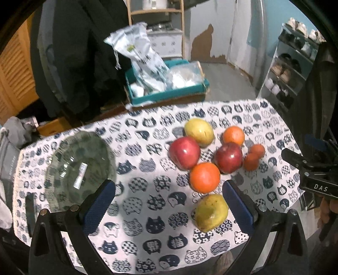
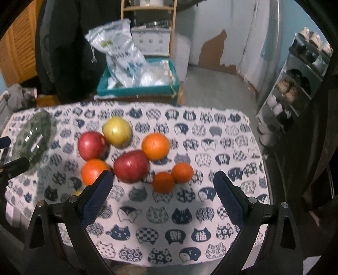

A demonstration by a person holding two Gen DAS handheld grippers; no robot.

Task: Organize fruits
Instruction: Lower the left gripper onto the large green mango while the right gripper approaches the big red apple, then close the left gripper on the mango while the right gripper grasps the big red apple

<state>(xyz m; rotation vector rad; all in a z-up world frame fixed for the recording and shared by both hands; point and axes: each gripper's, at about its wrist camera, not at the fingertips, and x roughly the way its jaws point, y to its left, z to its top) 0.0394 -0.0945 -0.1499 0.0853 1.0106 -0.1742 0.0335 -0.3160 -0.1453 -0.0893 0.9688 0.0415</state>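
Fruit lies in a cluster on the cat-print tablecloth (image 1: 147, 211): two red apples (image 1: 184, 152) (image 1: 228, 157), two oranges (image 1: 204, 177) (image 1: 233, 135), two small tangerines (image 1: 251, 161), a yellow-green pear (image 1: 199, 132) and a nearer pear (image 1: 211, 212). A glass bowl (image 1: 79, 169) stands empty at the left. My left gripper (image 1: 169, 201) is open above the cloth, its right finger beside the near pear. My right gripper (image 2: 161, 196) is open and empty, just short of the tangerines (image 2: 163, 182) and a red apple (image 2: 131, 166).
A dark phone (image 1: 30, 211) lies left of the bowl. Behind the table stand a teal crate (image 1: 166, 95) with plastic bags, a wooden shelf (image 1: 156, 12) and a shoe rack (image 1: 291, 69) at the right. The table's far edge (image 2: 147, 104) is close behind the fruit.
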